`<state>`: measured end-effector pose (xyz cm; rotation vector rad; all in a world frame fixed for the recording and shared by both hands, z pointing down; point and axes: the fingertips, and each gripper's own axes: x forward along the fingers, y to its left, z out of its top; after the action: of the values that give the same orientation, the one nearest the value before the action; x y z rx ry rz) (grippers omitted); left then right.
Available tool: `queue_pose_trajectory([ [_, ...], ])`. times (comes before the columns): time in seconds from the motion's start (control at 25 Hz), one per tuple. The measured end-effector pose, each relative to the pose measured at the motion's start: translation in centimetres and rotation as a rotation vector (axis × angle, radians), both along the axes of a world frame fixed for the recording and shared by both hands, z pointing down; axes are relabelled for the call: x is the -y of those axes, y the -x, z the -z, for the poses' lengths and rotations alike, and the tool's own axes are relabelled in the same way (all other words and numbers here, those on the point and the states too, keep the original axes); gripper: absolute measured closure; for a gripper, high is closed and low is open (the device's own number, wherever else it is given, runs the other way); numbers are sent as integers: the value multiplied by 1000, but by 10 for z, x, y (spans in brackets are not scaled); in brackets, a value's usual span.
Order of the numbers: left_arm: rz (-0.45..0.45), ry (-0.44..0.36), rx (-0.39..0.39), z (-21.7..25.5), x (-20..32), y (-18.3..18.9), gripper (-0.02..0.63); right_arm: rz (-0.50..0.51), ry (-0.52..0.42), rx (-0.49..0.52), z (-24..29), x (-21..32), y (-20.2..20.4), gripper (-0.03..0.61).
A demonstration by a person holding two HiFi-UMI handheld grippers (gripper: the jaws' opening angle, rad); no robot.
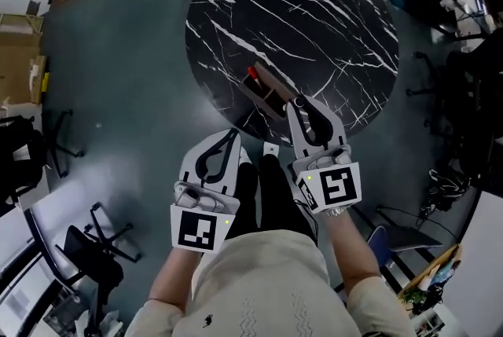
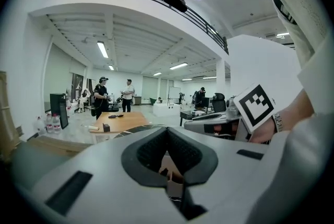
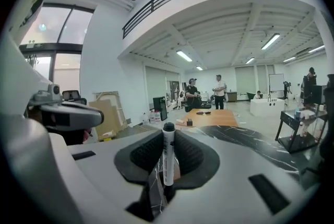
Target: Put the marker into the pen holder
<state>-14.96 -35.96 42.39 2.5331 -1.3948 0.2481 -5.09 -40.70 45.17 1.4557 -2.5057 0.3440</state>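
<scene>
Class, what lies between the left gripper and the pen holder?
Between the left gripper and the pen holder only a bare strip of the marble table shows, in the head view.

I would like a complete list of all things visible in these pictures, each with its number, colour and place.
table: one, black with white veins, round, in front of the person
pen holder: one, brown, on the table's near edge, something red inside
marker: one, white body with black cap, upright between the right gripper's jaws
office chairs: at least two, black, on the floor at left
wooden table: one, light brown, far back in the room
people: two standing behind that wooden table
left gripper: white, jaws together, empty
right gripper: white, closed on the marker, over the table's edge
</scene>
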Motion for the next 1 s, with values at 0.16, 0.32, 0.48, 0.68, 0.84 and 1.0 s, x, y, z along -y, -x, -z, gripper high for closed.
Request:
queue_pose_trajectory([
  [0.16,15,53,37,-25,0,-2,603,0,53,-12,-45,8,-2,497],
  [0.32,27,93,50,-40,-6,0,604,19,16,-65,-74,11,-1,497],
  [0.48,36,123,62,-54,-10,-1,603,36,-4,-39,-93,10,8,497],
  [0.68,50,139,51,-60,-11,-3,603,67,16,-74,-126,2,15,497],
  [0.84,48,144,65,-65,-12,-2,603,46,113,-88,-155,1,9,497],
  [1.0,41,148,71,-69,-14,-6,603,47,170,-99,-177,-5,5,497],
])
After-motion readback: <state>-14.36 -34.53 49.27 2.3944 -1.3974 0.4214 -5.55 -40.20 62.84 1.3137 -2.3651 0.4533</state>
